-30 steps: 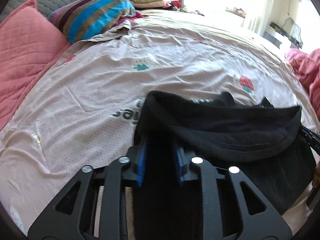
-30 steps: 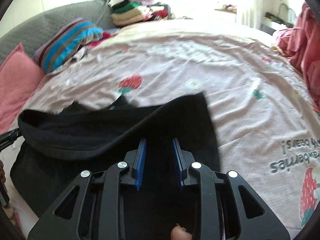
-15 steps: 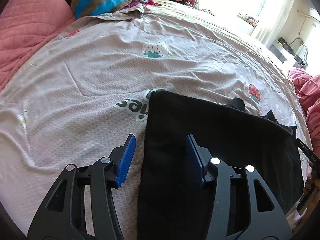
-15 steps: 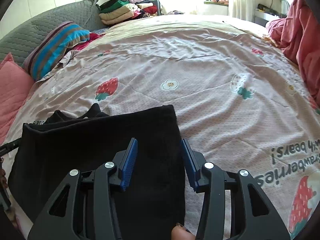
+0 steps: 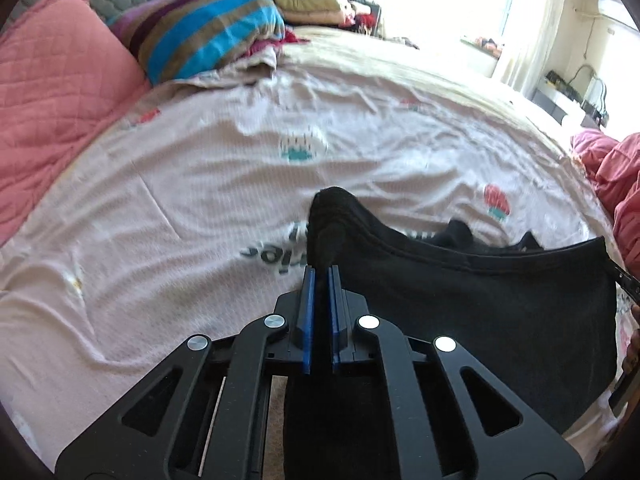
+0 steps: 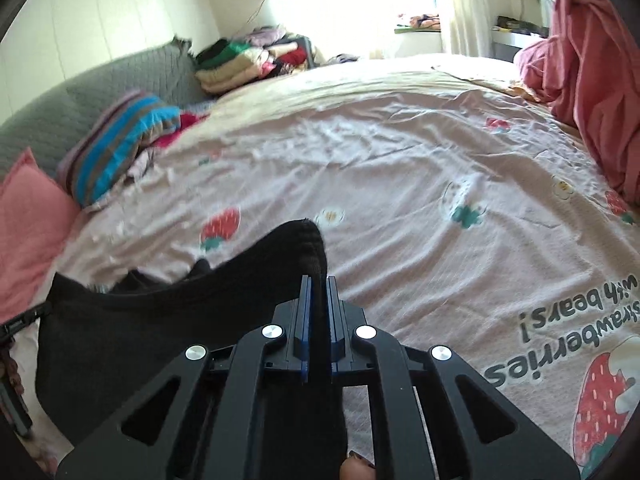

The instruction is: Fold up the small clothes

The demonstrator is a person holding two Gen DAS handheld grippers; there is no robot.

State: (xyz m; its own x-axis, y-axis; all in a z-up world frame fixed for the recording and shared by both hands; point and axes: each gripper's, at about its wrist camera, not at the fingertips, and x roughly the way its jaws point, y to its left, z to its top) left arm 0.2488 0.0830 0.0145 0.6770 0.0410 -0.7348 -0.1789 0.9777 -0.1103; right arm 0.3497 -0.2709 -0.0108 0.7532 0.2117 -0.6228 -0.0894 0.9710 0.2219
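Note:
A small black garment hangs stretched between my two grippers above the pink strawberry-print bedsheet. My left gripper is shut on the garment's left corner, which bunches up past the blue pads. My right gripper is shut on the right corner of the same black garment. The top edge sags between them, and a lower layer of the garment shows behind it. Each view shows the tip of the other gripper at its side edge.
A pink pillow and a striped cushion lie at the left. Stacked folded clothes sit at the far end. A pink blanket is heaped on the right. Wrinkled sheet stretches ahead of both grippers.
Both grippers were open over the flat garment half a second ago. They have shut on its two corners and lifted them off the sheet.

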